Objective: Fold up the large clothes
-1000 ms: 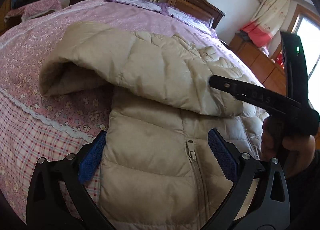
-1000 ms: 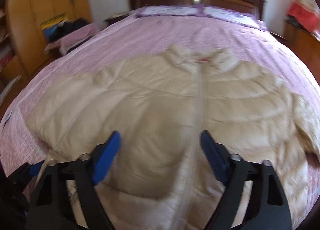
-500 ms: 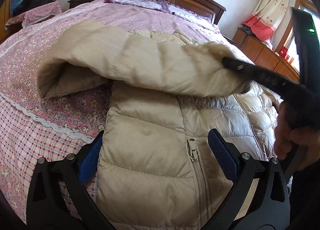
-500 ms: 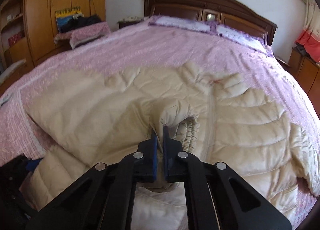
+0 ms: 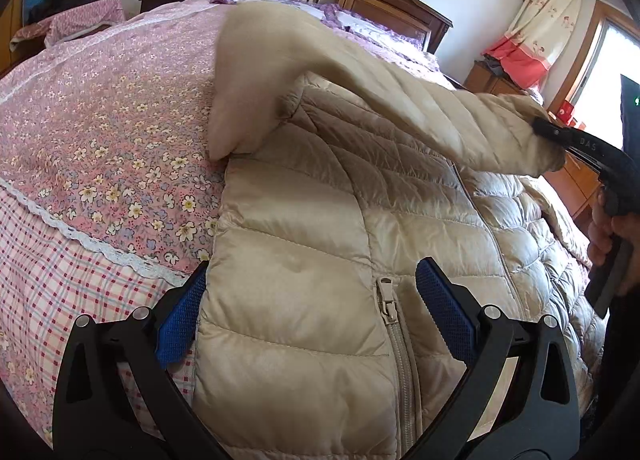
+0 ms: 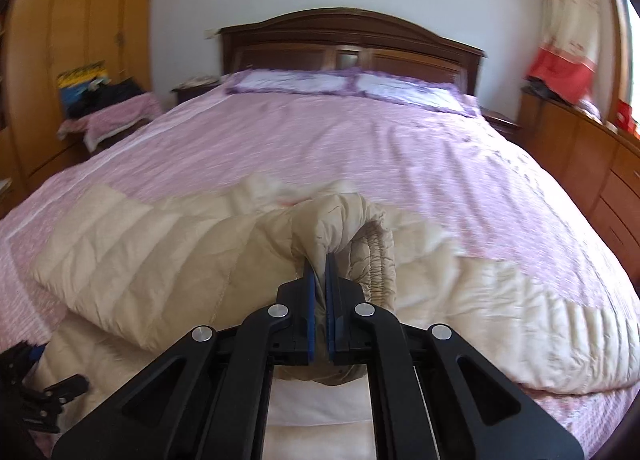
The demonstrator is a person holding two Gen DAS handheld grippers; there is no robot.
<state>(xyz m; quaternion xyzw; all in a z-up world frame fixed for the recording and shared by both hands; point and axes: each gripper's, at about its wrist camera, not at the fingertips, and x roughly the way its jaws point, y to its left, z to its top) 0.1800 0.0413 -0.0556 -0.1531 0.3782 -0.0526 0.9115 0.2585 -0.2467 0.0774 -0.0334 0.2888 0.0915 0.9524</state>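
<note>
Puffy jacket (image 5: pixel 304 220): light, squishy, slippery shell. Right gripper (image 6: pixel 319 272) clamped on sleeve cuff (image 6: pixel 352 228), lifted. Left gripper (image 5: pixel 316 312) wide, straddling hem. Best grabbed at cuffs, hem.

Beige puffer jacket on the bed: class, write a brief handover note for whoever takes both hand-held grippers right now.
Right hand-held gripper: shut on the sleeve cuff, holding the sleeve raised across the jacket.
Left hand-held gripper: open, its pads either side of the jacket's lower front by the zipper, gripping nothing.
Jacket: front up on the pink floral bedspread, hem towards you.
Done: one sleeve picked up.
Left: lay that sleeve flat over the front, probably fold the other sleeve in, then fold the body.
</note>
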